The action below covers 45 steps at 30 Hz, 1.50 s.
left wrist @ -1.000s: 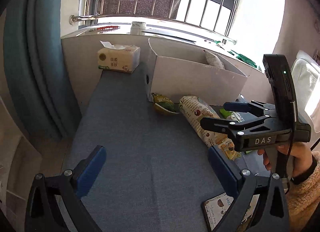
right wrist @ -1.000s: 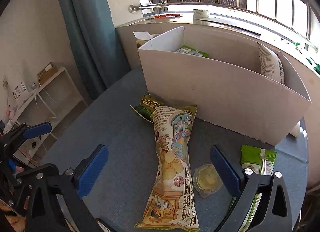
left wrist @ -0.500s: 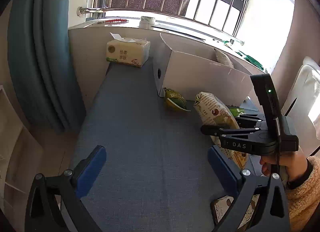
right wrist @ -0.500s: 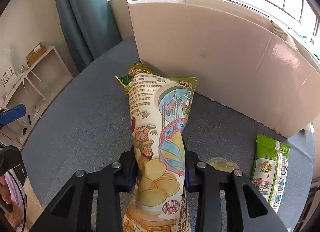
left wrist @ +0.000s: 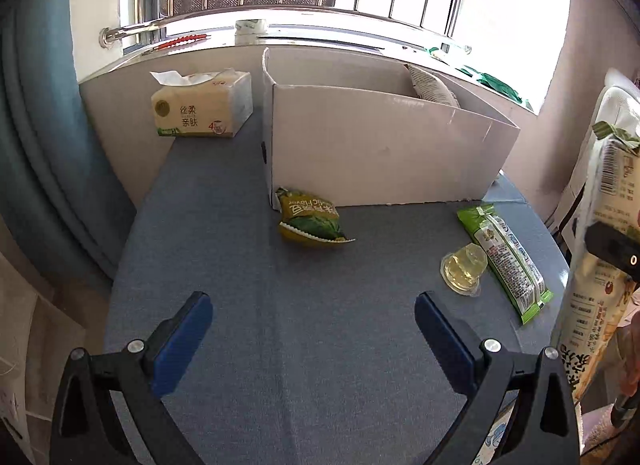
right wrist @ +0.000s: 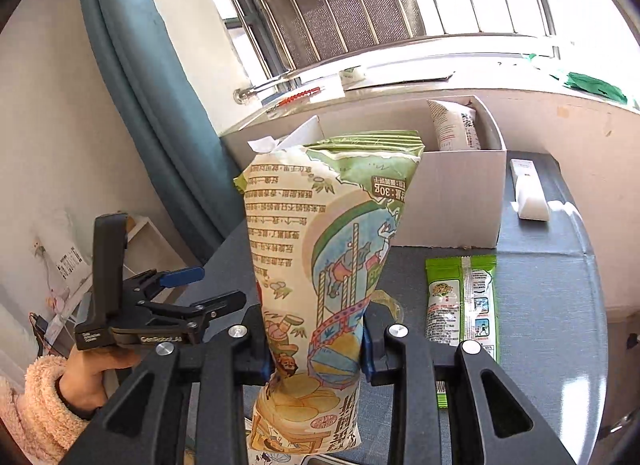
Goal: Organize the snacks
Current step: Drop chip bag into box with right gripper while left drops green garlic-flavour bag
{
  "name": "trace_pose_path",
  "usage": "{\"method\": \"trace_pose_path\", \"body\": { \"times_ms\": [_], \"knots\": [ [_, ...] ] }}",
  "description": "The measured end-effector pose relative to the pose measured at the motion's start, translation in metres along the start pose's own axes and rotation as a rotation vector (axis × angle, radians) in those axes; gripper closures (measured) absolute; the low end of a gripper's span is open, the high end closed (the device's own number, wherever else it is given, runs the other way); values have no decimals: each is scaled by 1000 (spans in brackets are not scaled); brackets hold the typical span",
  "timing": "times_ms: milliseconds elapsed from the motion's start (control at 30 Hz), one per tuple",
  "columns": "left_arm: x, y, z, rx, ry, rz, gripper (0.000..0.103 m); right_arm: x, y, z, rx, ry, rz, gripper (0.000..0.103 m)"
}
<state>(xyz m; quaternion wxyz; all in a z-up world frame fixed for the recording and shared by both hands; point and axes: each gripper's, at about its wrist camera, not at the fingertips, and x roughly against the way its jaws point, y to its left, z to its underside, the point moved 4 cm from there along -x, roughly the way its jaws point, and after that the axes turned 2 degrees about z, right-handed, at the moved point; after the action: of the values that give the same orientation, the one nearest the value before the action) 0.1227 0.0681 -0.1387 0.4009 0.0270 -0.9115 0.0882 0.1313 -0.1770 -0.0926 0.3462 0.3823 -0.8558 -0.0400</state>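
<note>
My right gripper (right wrist: 316, 345) is shut on a tall chip bag (right wrist: 324, 265) with cartoon print and holds it upright above the table; the bag shows at the right edge of the left wrist view (left wrist: 600, 265). My left gripper (left wrist: 310, 329) is open and empty over the blue table (left wrist: 280, 345); it also shows in the right wrist view (right wrist: 192, 289). A white cardboard box (left wrist: 380, 153) stands at the back with a white snack bag (right wrist: 454, 125) inside. A small green bag (left wrist: 310, 221), a jelly cup (left wrist: 462, 269) and a long green packet (left wrist: 506, 261) lie on the table.
A tissue pack (left wrist: 200, 107) sits at the back left by the wall. A white object (right wrist: 528, 189) lies right of the box. A blue curtain (left wrist: 36, 145) hangs at left. A white shelf (right wrist: 140, 233) stands beyond the table's left edge.
My right gripper closed on the chip bag and lifted it off the table, up and to the right. My left gripper stayed open and shifted right.
</note>
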Motion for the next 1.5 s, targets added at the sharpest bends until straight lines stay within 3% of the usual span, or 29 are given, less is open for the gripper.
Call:
{"method": "trace_pose_path", "body": {
  "times_ms": [100,167,300,333,367,400,600,800,900,1033,1200,1333,1433,1500],
  "knots": [
    [-28,-2,-25,11,17,36,0,20,-10,6,-101,-36,-28,70],
    [-46,2,-40,26,32,-4,0,29,-16,10,-142,-43,-43,70],
    [-81,11,-56,60,93,0,2,38,-21,16,-151,-49,-35,70],
    [-86,13,-57,67,101,3,11,33,-24,10,-150,-46,-25,70],
    [-90,14,-56,69,108,21,38,33,-25,11,-148,-45,-22,70],
    [-93,14,-54,65,121,14,53,33,-26,12,-153,-45,-19,70],
    [-70,4,-41,8,65,78,55,26,-29,14,-185,-27,-60,70],
    [-9,-3,-39,-9,-43,151,55,9,-25,5,-183,-9,-78,70],
    [28,-11,-56,-25,-128,204,55,1,-25,-15,-172,-15,-85,70],
    [56,-14,-98,-31,-235,267,55,-11,-24,-70,-126,-53,-92,70],
    [44,-20,-164,-27,-302,276,55,-45,-23,-154,-100,-60,-76,70],
    [11,-22,-207,-19,-257,263,55,-91,-29,-207,-98,17,-10,70],
    [-15,-23,-227,-15,-230,245,54,-121,-39,-230,-103,71,54,69],
    [-35,-25,-233,-19,-163,233,44,-138,-48,-236,-102,103,89,59]
  ]
}}
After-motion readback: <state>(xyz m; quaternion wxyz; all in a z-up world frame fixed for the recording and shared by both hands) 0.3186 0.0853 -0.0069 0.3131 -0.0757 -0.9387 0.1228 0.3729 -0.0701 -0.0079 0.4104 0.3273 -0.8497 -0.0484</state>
